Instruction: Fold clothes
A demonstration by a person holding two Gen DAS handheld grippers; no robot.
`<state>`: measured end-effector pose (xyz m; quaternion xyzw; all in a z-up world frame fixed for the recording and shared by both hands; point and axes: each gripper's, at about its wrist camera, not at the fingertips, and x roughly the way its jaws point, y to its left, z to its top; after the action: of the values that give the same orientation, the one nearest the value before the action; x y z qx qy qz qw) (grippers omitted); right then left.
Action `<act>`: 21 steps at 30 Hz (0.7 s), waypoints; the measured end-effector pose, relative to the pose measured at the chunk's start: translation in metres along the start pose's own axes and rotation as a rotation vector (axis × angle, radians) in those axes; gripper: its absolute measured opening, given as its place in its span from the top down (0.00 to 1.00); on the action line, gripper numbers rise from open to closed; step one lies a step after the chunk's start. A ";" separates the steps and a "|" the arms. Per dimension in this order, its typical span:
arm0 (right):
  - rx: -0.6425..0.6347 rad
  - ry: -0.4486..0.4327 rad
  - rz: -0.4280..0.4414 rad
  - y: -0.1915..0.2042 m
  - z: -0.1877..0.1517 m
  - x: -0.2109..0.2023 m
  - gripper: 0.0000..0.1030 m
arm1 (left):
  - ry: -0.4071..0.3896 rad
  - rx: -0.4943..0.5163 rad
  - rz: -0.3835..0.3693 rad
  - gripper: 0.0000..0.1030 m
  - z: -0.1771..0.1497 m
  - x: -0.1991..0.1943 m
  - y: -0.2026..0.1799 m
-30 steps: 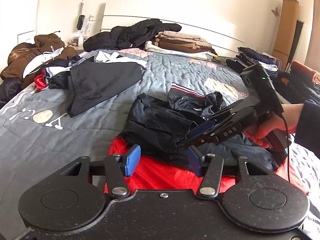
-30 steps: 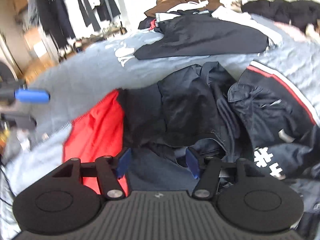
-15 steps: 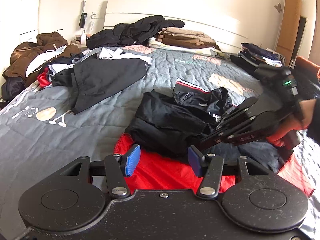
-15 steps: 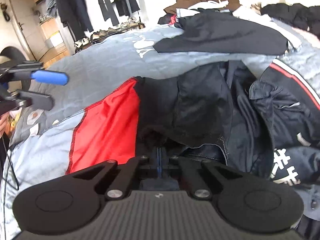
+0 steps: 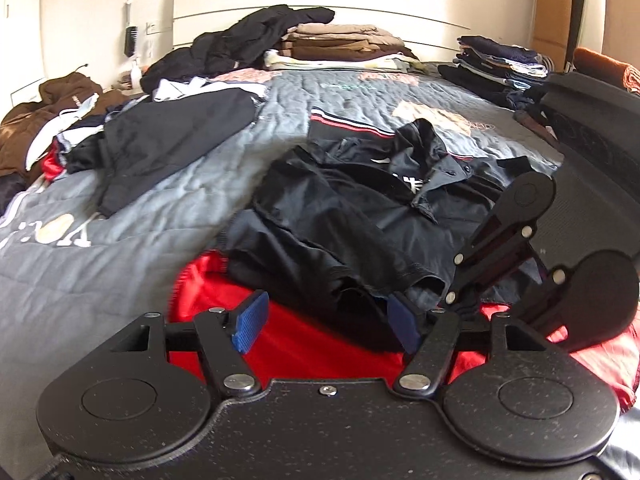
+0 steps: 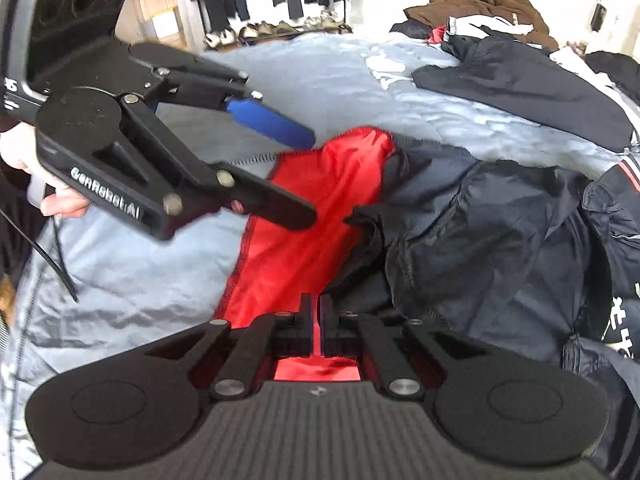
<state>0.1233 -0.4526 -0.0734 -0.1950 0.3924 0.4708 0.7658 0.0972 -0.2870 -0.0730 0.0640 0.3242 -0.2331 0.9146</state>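
Since the jacket lies crumpled on the bed with its red lining showing, it looks light, limp and slippery — best pinched at hems. The right gripper is pinched on the lining; the left gripper gapes wide.
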 end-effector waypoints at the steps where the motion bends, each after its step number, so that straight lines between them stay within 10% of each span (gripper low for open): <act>1: -0.003 0.003 -0.010 0.003 -0.003 0.001 0.98 | 0.001 0.007 -0.003 0.37 -0.001 0.004 -0.003; 13: 0.019 -0.012 -0.034 0.014 -0.028 -0.008 0.98 | 0.038 -0.117 -0.010 0.44 -0.010 0.031 -0.004; 17: 0.052 -0.026 -0.095 0.007 -0.031 -0.022 0.97 | 0.049 -0.172 -0.009 0.81 -0.011 0.035 0.003; 21: 0.094 -0.060 -0.229 -0.005 -0.031 -0.033 0.96 | 0.054 -0.164 -0.003 0.91 -0.011 0.033 0.003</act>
<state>0.1069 -0.4945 -0.0665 -0.1880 0.3660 0.3670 0.8343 0.1147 -0.2945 -0.1025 -0.0053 0.3666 -0.2052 0.9075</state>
